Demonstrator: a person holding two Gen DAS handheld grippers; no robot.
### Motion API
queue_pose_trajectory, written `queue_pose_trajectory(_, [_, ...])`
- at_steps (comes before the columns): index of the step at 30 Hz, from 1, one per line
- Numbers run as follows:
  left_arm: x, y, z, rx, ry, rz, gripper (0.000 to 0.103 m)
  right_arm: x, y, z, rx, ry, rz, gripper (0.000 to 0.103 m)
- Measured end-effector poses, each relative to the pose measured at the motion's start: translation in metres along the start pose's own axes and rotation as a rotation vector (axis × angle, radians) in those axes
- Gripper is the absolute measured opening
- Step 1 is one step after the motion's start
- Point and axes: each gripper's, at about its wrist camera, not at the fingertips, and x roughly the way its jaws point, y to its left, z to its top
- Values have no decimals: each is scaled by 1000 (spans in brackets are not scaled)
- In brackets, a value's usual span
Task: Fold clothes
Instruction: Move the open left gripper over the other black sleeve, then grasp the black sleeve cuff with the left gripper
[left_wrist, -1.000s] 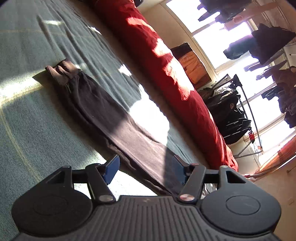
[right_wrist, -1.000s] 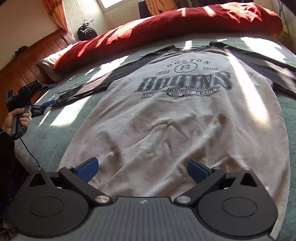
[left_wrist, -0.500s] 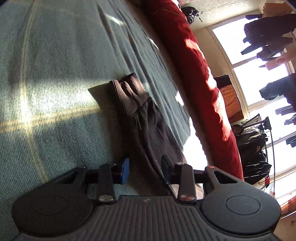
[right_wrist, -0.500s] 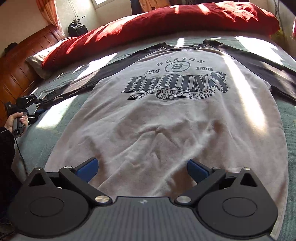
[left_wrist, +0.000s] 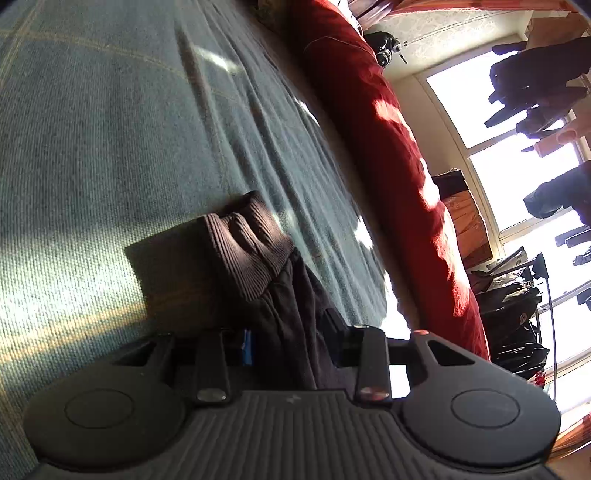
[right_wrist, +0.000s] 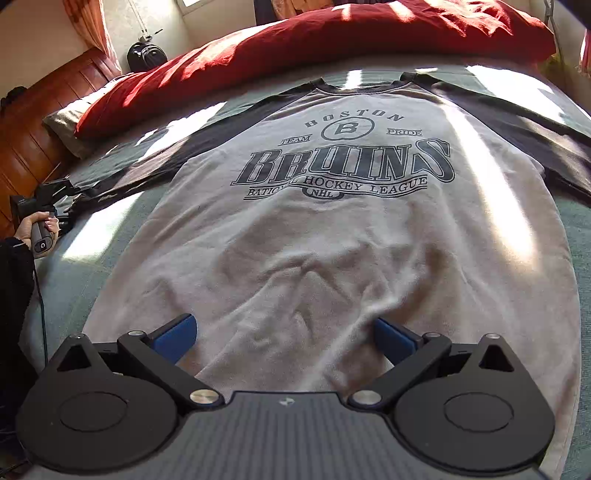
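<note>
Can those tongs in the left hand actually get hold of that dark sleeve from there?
Probably yes. The left tongs already straddle the dark sleeve just behind its ribbed cuff, with the cloth between the fingers and nothing in the way on the green bedspread.

Sweatshirt (right_wrist: 332, 258): soft matt cloth, ribbed knit cuff (left_wrist: 243, 251). Bedspread (left_wrist: 92, 147): coarse woven cloth. Headboard (right_wrist: 33, 140): glossy wood. Gripper fingers (right_wrist: 173, 336): matt plastic w/ shiny metal pins.

Hard sunlight from the blown-out window (left_wrist: 517, 177) stripes the bed (right_wrist: 110, 221); fisheye edges bend, perhaps slightly soft.
</note>
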Motion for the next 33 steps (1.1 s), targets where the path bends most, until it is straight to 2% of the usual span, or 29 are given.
queue_pose_trajectory(4, [1, -4, -1, 29, -22, 22, 36, 2, 2, 2, -13, -4, -13, 103])
queue_pose_trajectory(5, [0, -6, -3, 48, -27, 42, 31, 3, 3, 2, -17, -4, -17, 103])
queue_pose_trajectory(6, [-1, -8, -4, 62, -32, 58, 20, 3, 3, 2, -20, -3, -20, 103])
queue_pose_trajectory(9, [-5, -12, -7, 84, -42, 94, 13, 4, 3, 2, -28, -1, -26, 103])
queue_pose_trajectory(14, [-10, -27, -8, 137, -39, 124, 13, -1, 4, 2, -39, -15, -18, 103])
queue_pose_trajectory(25, [-28, -85, -17, 266, -66, 110, 12, -21, -1, -3, -64, -59, 16, 103])
queue_pose_trajectory(29, [-28, -95, -20, 279, -69, 116, 12, -29, -8, -5, -46, -71, 20, 103])
queue_pose_trajectory(33, [-24, -81, -19, 230, -50, 132, 12, -33, -11, -7, -38, -78, 18, 103])
